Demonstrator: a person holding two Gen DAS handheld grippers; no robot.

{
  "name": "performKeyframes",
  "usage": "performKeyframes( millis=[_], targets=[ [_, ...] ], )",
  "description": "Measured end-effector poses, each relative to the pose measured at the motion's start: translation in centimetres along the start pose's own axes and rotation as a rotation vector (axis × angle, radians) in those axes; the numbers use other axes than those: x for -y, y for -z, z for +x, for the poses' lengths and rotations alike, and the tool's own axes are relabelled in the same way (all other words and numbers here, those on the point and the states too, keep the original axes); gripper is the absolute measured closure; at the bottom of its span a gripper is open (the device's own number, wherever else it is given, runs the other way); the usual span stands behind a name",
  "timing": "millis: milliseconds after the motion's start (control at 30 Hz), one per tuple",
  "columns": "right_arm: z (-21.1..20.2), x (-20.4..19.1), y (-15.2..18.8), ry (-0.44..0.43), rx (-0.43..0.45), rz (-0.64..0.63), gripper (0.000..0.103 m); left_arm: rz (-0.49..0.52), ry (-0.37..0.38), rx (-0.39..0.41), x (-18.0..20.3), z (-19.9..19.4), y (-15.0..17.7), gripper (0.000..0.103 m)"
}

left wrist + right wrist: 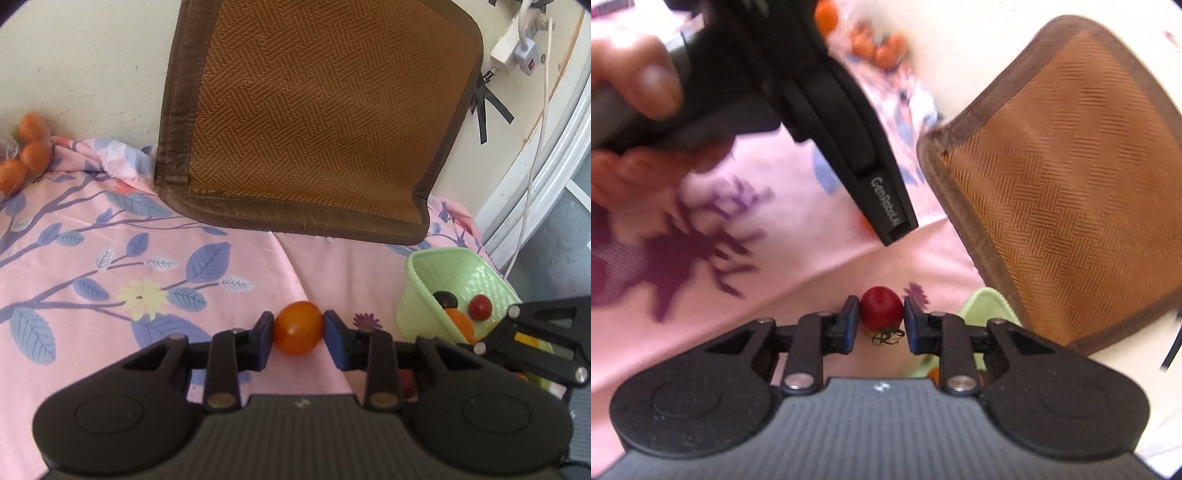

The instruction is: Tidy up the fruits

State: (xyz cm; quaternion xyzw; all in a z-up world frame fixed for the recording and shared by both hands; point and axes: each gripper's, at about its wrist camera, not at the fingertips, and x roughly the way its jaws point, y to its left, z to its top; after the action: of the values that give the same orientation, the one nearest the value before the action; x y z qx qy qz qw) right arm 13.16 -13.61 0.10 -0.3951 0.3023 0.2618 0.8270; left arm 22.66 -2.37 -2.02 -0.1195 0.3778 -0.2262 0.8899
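the left gripper (298,329) has its two blue pads closed onto an orange cherry tomato (298,328) — one pad touches each side, so the jaws stand only as far apart as the fruit is wide. the tomato is slightly oval; its long axis runs across the gap from pad to pad, a little tilted, and no stem end shows. it sits at the very tips of the jaws, over the pink floral cloth (110,280).

to the right of the left jaws, just beside the right finger, a green basket (476,273) lies tipped toward the gripper with its mouth open. inside it show a red cherry tomato (480,306), a dark fruit (445,299) and part of an orange fruit (460,321). far ahead and to the left of the jaws, a cluster of orange fruits (27,151) lies at the cloth's edge. straight ahead, a woven brown mat (317,118) leans up past the cloth.

the right gripper (881,319) is likewise nearly closed, gripping a red tomato (881,308) between its pads. this fruit's long axis runs roughly along the fingers: its rounded end points forward, away from the camera, and its dark, curly green stem points back toward the gripper body. just right of the right jaw a corner of the green basket (982,306) shows.
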Motion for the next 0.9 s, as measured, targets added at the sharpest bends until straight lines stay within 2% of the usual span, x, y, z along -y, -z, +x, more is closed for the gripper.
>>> performKeyframes(
  millis=[233, 400, 467, 633, 900],
  targets=[
    [-6.1, -2.2, 4.4, -0.107, 0.186, 0.391, 0.075, 0.017, 0.012, 0.002, 0.3, -4.2, 3.7, 0.074],
    [-7.9, -3.4, 8.2, -0.136, 0.254, 0.677, 0.074, 0.035, 0.022, 0.015, 0.9, -7.8, 7.1, 0.074],
    [-7.9, -3.8, 9.0, -0.133, 0.261, 0.751, 0.074, 0.039, 0.027, 0.020, 1.2, -9.1, 8.5, 0.074],
    [-7.8, -5.0, 9.9, -0.092, 0.277, 0.791, 0.074, 0.060, 0.024, 0.040, 2.2, -11.3, 11.1, 0.073],
    [-7.3, -6.1, 10.0, -0.006, 0.284, 0.712, 0.072, 0.127, -0.015, 0.095, 3.1, -11.5, 12.3, 0.072]
  ],
)
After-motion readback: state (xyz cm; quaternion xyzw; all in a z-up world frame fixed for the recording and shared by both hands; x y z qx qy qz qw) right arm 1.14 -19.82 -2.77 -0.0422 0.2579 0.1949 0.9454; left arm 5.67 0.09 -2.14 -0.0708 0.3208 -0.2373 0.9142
